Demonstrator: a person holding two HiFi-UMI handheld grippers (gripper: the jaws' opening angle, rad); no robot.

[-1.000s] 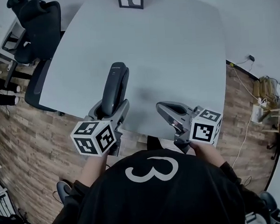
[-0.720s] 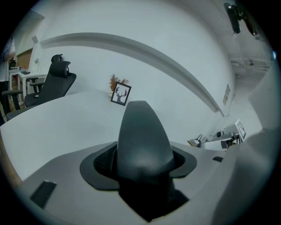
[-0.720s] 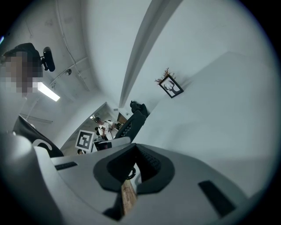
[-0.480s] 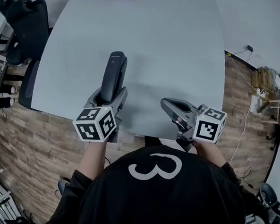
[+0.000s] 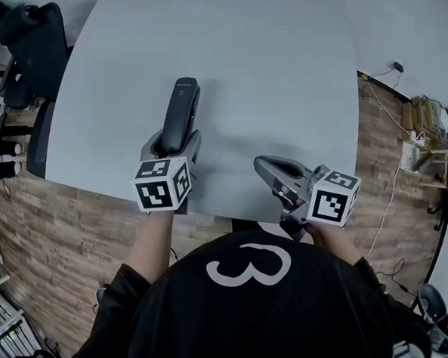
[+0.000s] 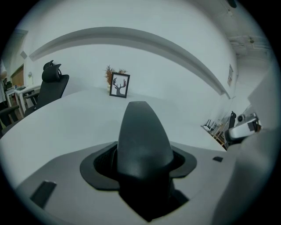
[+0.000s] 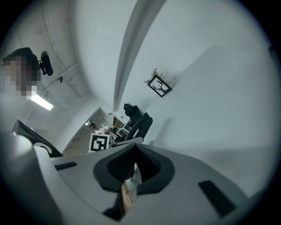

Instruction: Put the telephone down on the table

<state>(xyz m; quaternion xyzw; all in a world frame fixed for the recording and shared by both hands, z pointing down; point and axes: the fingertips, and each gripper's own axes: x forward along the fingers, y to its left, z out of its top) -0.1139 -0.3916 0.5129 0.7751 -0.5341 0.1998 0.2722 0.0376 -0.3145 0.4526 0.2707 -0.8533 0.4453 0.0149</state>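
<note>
Far left: a black mesh office chair stands by the table's corner on the brown wood-plank floor. It plays no part in the task.

Left of centre: the left gripper sits over the near part of the pale grey round-cornered table, marker cube toward the person. Its jaws are clamped on the lower end of the dark grey plastic telephone handset. In the left gripper view the handset fills the gap between the dark pads. Its long body runs forward toward a small black-framed deer picture at the table's far edge.

Where the telephone is: over the table top, well inside the edge. A soft shadow lies on the surface to its right, so the handset probably hangs clear of the table. Contact cannot be confirmed either way.

Right of centre: the right gripper is at the near table edge, jaws drawn together to a slit with nothing in them. It looks idle.

Far right: white cables and a power strip lie on the floor.

Progress, as judged: the handset has been brought over a bare stretch of table, so that part looks done. Left to do: lower it until it rests flat, part the jaws, then draw the left gripper back.
</note>
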